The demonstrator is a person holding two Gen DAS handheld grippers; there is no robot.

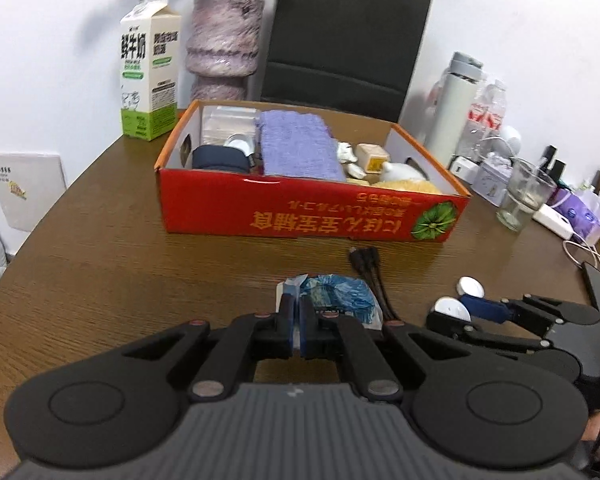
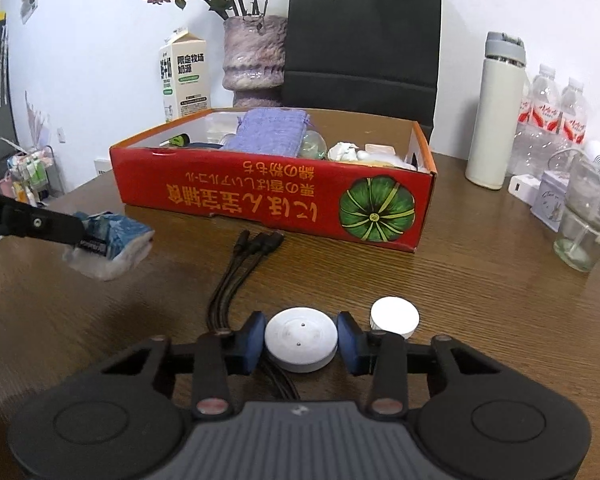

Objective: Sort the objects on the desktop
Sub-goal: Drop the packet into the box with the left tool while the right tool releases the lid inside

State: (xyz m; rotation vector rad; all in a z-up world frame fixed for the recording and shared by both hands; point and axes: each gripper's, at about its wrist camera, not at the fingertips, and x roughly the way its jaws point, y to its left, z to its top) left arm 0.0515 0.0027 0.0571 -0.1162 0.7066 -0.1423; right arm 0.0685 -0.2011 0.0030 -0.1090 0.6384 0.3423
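Note:
My left gripper (image 1: 299, 322) is shut on a blue and white tissue packet (image 1: 338, 295) and holds it above the table; the packet also shows in the right wrist view (image 2: 112, 242). My right gripper (image 2: 301, 338) has its jaws around a white round puck (image 2: 301, 338) on the table, pads at its sides. A second white disc (image 2: 395, 315) lies just right of it. A black multi-head cable (image 2: 244, 264) lies on the table before the red cardboard box (image 2: 276, 204), which holds a purple pouch (image 2: 270, 130) and several small items.
Behind the box stand a milk carton (image 1: 150, 68), a vase (image 2: 254, 58) and a black paper bag (image 2: 362, 40). At the right are a white flask (image 2: 496, 110), water bottles (image 2: 552, 120), a glass (image 2: 584, 220) and chargers with cables.

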